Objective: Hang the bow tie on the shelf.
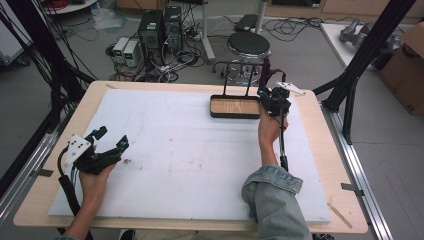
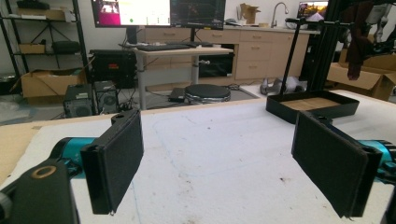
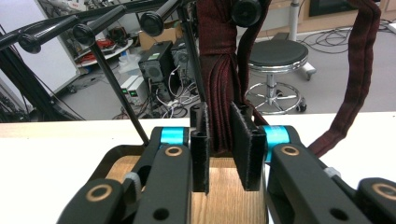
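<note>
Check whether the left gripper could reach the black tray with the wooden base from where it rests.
Probably yes: the left gripper sits open at the table's near-left, and bare white mat lies between it and the black tray, though it's a long stretch.

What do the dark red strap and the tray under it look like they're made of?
Dark red strap: soft woven fabric, matte; it hangs in folds and ridges. Tray: matte black rim, plastic or painted metal; floor looks like wood, light grain lines.
</note>
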`<state>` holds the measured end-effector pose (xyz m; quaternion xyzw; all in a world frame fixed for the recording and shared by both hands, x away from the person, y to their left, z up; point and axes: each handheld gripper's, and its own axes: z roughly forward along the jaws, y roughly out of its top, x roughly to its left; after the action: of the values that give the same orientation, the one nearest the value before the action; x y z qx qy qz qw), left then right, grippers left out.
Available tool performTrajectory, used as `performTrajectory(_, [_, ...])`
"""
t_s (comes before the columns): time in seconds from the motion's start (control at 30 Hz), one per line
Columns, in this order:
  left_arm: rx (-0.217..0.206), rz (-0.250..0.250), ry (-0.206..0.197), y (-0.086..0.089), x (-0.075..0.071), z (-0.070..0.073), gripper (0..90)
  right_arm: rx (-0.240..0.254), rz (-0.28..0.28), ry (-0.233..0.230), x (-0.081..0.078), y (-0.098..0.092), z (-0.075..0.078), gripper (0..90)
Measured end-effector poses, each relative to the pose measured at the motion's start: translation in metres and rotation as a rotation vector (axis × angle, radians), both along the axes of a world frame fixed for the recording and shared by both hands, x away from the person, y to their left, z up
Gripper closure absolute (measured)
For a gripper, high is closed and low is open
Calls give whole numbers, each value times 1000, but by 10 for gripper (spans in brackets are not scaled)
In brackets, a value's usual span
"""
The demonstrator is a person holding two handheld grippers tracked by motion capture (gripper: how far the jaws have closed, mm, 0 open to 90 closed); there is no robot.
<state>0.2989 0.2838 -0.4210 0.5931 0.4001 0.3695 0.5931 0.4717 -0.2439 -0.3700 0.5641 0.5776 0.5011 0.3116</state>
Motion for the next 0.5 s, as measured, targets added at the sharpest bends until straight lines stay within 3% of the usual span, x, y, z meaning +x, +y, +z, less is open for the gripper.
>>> performTrajectory(0.2, [-1,-2,0,0,0,0,172,11,-1,-11,-2,-2,2,679])
performTrajectory(0.5, [-4,-1,-3,-1,1,0,173,42,24,-54,-13,-6,16,479])
